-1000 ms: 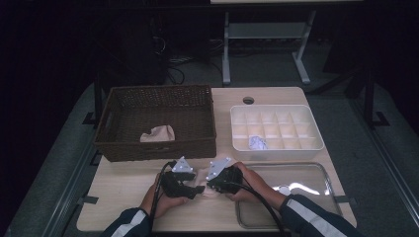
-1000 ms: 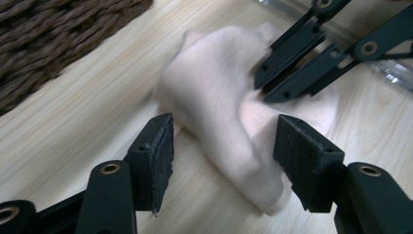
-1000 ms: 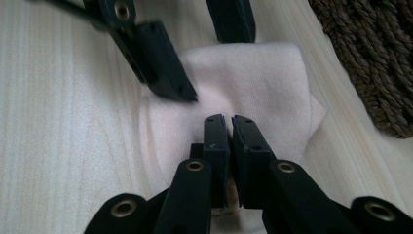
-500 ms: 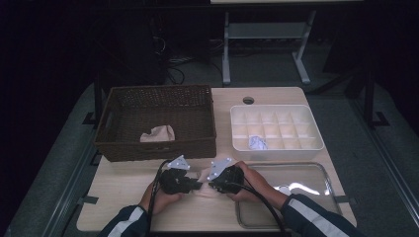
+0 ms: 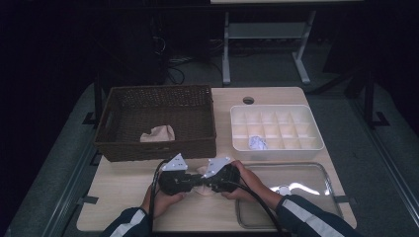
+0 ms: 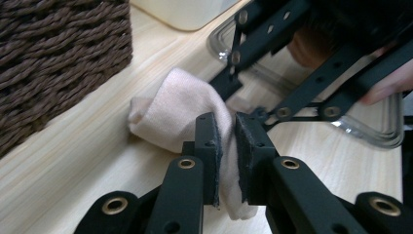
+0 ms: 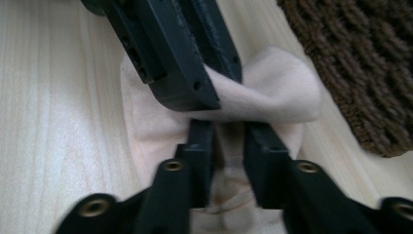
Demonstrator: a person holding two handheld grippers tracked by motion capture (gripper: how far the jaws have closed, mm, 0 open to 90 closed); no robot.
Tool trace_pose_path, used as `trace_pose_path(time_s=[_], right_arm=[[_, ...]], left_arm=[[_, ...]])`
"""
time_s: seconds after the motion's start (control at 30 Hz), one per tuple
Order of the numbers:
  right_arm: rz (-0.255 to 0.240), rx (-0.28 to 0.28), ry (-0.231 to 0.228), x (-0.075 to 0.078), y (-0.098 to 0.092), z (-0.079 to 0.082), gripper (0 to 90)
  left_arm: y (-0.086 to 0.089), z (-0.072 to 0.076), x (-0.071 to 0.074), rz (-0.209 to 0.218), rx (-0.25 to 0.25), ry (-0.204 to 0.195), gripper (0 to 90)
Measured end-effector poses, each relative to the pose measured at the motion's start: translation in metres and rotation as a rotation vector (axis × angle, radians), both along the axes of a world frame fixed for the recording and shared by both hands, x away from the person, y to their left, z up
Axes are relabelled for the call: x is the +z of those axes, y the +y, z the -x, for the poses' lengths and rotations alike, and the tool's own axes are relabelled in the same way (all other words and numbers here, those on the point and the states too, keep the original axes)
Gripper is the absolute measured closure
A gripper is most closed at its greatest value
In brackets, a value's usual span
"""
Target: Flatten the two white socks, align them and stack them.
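The wooden table (image 5: 123, 187) carried three containers. The largest, a dark wicker basket (image 5: 118, 143) at the back left, held one crumpled beige cloth (image 5: 158, 134). To its right stood a white divider tray (image 5: 316, 144) with many small compartments, and one crumpled white piece (image 5: 257, 143) lay in a front compartment (which one exactly I could not tell). In front of that sat a clear shallow tray (image 5: 316, 170); whether the pale thing in it was an object or a glint could not be told.

That made two beige cloths in all: the one in the basket and a second beige cloth (image 6: 180, 109) lying on the table just in front of the basket, between the two grippers.

The left gripper (image 6: 227, 141) was clamped on this cloth, a fold pinched tightly between its pads. The right gripper (image 7: 229, 151) faced it from the other side; its jaws had just been opening, the cloth still between them, and the pads no longer seemed to press on it. The two grippers met nearly tip to tip over the cloth.
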State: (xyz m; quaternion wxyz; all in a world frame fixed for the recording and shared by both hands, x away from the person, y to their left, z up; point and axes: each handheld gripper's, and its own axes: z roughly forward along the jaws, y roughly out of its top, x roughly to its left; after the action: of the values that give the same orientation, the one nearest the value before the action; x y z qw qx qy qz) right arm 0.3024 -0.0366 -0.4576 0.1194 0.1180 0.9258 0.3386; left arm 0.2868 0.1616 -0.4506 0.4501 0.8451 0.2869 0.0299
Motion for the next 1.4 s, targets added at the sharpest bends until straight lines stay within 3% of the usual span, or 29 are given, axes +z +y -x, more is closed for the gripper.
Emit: trace_pose_path(time_s=[0.07,0.1,0.3,0.37,0.4,0.5,0.53,0.57,0.63,0.67,0.87,1.13,1.17,1.2,1.27,1.4], right_arm=[[-0.017,-0.002,0.005,0.001,-0.001,0.0,62.8],[-0.035,0.011,0.012,0.004,-0.004,-0.001,53.9],[-0.053,0.019,0.024,0.021,-0.024,0.0,50.3],[-0.019,0.008,0.054,0.023,-0.037,-0.001,50.2],[0.011,0.011,0.056,0.022,-0.041,-0.003,51.8],[0.009,0.01,0.117,0.021,-0.048,-0.008,60.2],[0.029,0.002,0.121,0.018,-0.047,-0.007,63.5],[0.062,0.007,0.099,0.015,-0.044,-0.007,65.2],[0.082,0.015,0.091,0.011,-0.04,-0.005,69.7],[0.08,0.014,0.091,0.01,-0.039,-0.005,71.1],[0.085,0.016,0.072,0.006,-0.033,-0.003,76.9],[0.071,0.003,0.074,0.001,-0.031,-0.004,73.1],[0.055,-0.001,0.087,0.0,-0.032,-0.005,71.6],[0.052,-0.001,0.089,0.0,-0.035,-0.006,64.5],[0.056,0.012,0.083,0.004,-0.04,-0.008,63.0],[-0.026,-0.026,0.081,0.021,-0.052,-0.013,64.0]], left_arm=[[0.001,-0.001,0.0,-0.003,0.001,0.0,80.3],[0.002,-0.001,0.0,-0.011,0.01,0.001,80.4],[0.004,-0.001,-0.001,-0.04,0.018,-0.002,80.9],[0.003,-0.001,0.0,-0.05,0.02,-0.012,80.8],[0.002,-0.001,0.0,-0.051,0.023,-0.017,80.8],[-0.001,-0.002,0.002,-0.071,0.02,-0.039,80.7],[-0.001,-0.002,0.002,-0.071,0.02,-0.039,80.6],[-0.004,-0.003,0.003,-0.063,0.019,-0.041,80.6],[-0.007,-0.002,0.004,-0.067,0.01,-0.054,80.1],[-0.012,-0.001,0.006,-0.075,-0.005,-0.071,80.0],[-0.027,0.002,0.006,-0.073,-0.033,-0.088,78.0],[-0.04,0.006,-0.004,-0.11,-0.077,-0.09,75.8],[-0.04,0.006,-0.005,-0.115,-0.078,-0.094,75.8],[-0.04,0.007,-0.005,-0.118,-0.079,-0.097,76.5],[-0.041,0.007,-0.006,-0.135,-0.079,-0.11,76.8],[-0.042,0.007,-0.008,-0.142,-0.082,-0.12,76.7]])
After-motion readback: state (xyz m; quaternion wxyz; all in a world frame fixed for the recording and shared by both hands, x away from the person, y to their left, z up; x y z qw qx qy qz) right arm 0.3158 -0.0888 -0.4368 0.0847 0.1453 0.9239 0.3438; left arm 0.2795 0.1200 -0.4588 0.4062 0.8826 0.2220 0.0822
